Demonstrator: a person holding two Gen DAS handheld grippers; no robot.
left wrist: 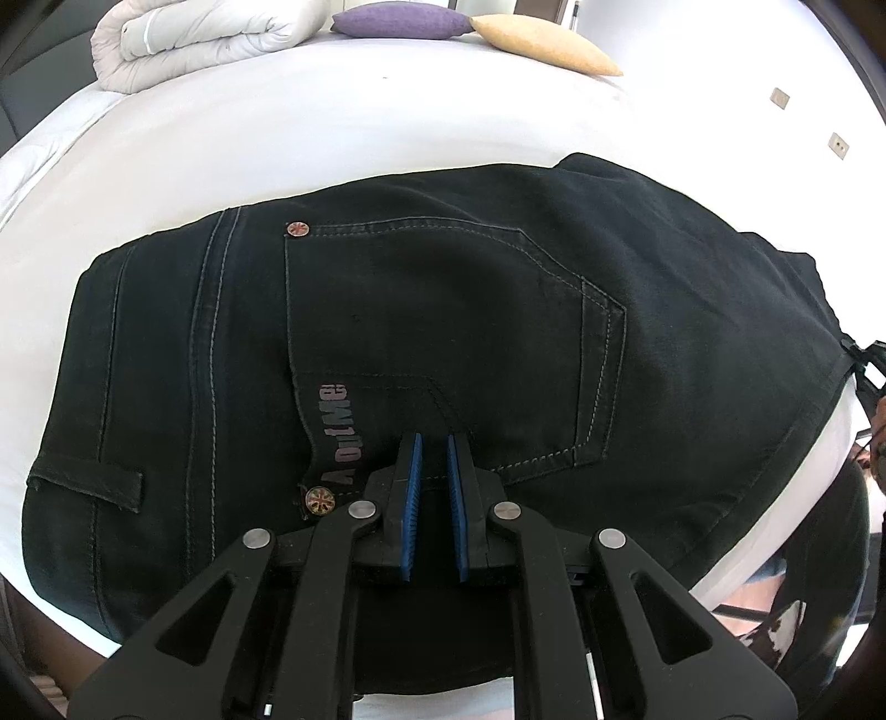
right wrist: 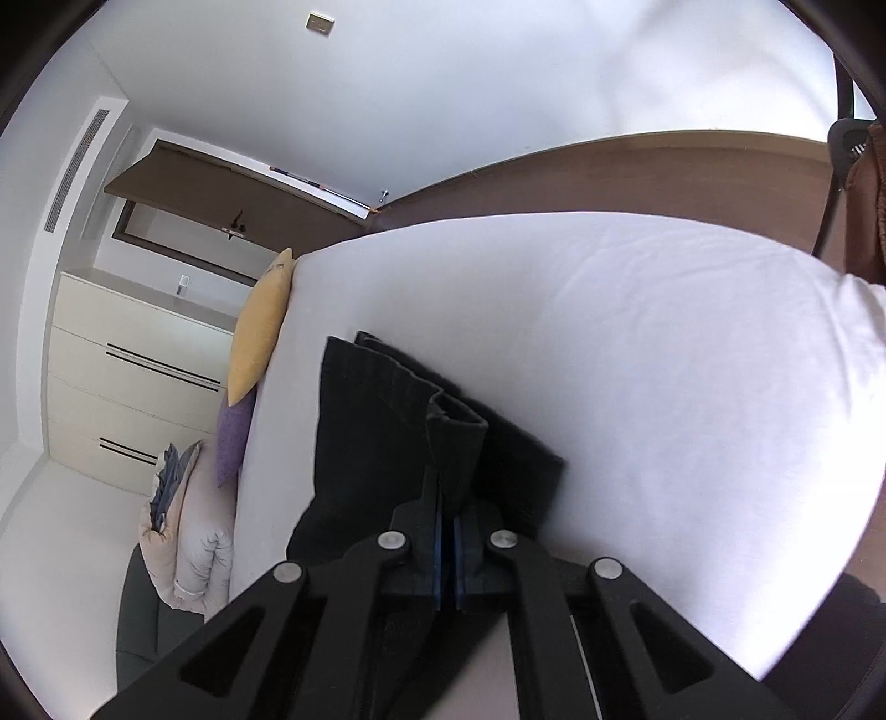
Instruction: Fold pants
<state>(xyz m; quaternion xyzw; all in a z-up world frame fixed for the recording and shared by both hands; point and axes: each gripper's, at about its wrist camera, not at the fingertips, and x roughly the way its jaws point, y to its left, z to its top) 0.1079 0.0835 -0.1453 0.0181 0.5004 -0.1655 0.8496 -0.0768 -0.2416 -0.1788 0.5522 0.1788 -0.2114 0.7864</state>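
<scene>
Black jeans point(left wrist: 443, 332) lie flat on the white bed point(left wrist: 332, 122), back pocket and waistband up, waistband toward the left. My left gripper point(left wrist: 433, 443) hovers over the pocket's near edge; its blue pads stand slightly apart with nothing between them. In the right wrist view my right gripper point(right wrist: 447, 498) is shut on a bunched hem of the jeans' leg point(right wrist: 454, 437), lifted off the bed, with the rest of the dark leg fabric point(right wrist: 365, 432) hanging to the left.
A rolled white duvet point(left wrist: 183, 44), a purple cushion point(left wrist: 398, 22) and a yellow cushion point(left wrist: 548, 44) lie at the bed's far end. A cream drawer unit point(right wrist: 138, 376) stands beyond the bed. Wooden floor point(right wrist: 664, 177) lies past the mattress edge.
</scene>
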